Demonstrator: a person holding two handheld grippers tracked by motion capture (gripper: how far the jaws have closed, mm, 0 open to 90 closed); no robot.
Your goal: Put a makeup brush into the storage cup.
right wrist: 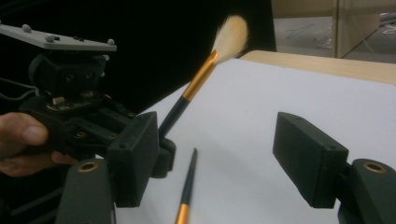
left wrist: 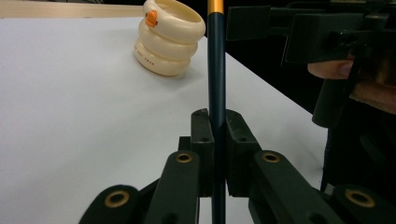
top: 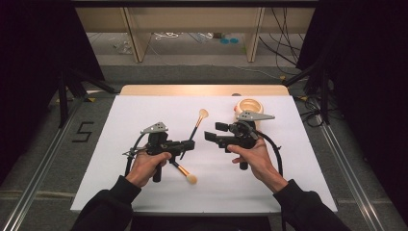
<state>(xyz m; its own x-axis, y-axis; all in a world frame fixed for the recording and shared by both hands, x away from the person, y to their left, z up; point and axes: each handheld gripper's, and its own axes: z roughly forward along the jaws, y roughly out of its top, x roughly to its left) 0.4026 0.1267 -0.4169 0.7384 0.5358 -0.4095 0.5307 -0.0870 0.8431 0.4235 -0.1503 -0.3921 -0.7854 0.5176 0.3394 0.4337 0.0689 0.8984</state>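
While the left gripper [top: 188, 145] pinches a dark-handled makeup brush with gold ferrule and pale bristles [top: 198, 121] above the white table [top: 144, 115] | right gripper [top: 210, 135] spread, facing it | second similar brush [top: 184, 173] lies flat | cream ringed holder [top: 249, 105] behind

A cream ringed pot [top: 249, 106] with an orange spot stands at the far right of the white counter [top: 144, 115]; a second brush [top: 185, 173] lies flat near the front. Behind the counter, wooden frames [top: 134, 41] stand on the floor.
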